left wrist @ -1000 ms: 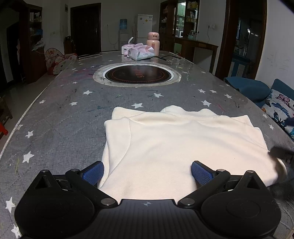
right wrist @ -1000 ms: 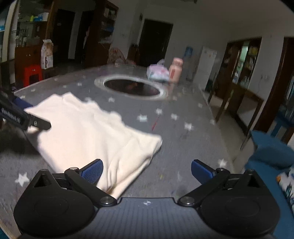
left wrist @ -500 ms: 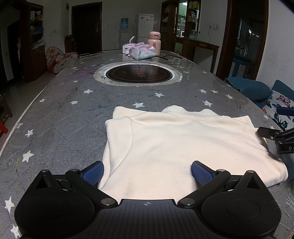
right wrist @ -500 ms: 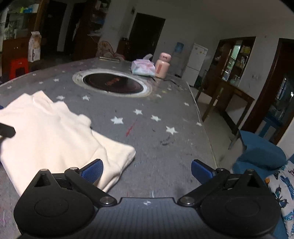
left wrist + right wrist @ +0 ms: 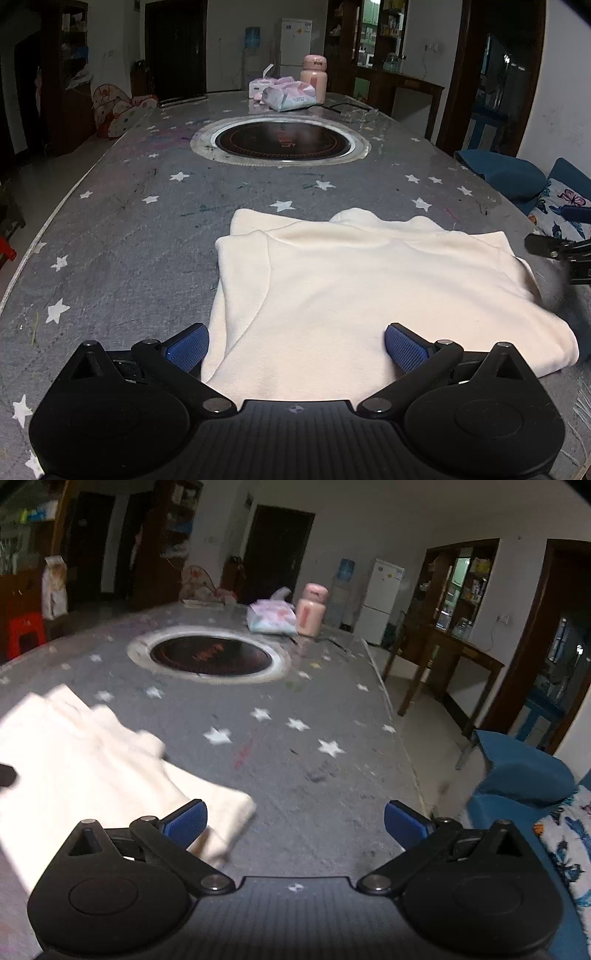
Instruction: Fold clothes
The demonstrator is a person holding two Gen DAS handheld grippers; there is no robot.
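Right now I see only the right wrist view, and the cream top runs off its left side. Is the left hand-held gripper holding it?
Observer: No. The left hand-held gripper is open, over the near hem of the cream top.
Operator: Is the left side of the top folded in?
Observer: Yes, its left part lies folded over the body, with a layered edge.
Operator: Is there free table to the left of it?
Observer: Yes. The star-print tablecloth shows bare along the top's left edge.
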